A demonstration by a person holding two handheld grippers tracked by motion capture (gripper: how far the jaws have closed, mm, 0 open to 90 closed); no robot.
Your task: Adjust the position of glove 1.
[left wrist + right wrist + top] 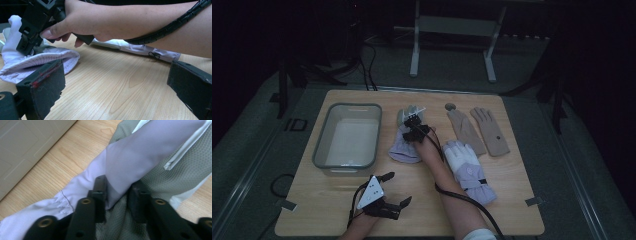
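My right tool (116, 195) pinches the lilac glove (130, 157); the thin fold may slip at lift; my left tool (398, 189), six o'clock on the counter (512, 210), gapes wide.

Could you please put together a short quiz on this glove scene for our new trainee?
1. True or false: the right gripper has its jaws closed on a fold of the lilac-and-grey glove.
2. What lies directly left of that glove on the table? A) a grey bin B) a beige glove C) a cable reel
3. How do the jaws of the left gripper stand, and is anything between them?

Key
1. True; in the right gripper view the fabric is pinched between the jaws.
2. A, the grey bin.
3. Wide apart, with nothing but bare tabletop between them.
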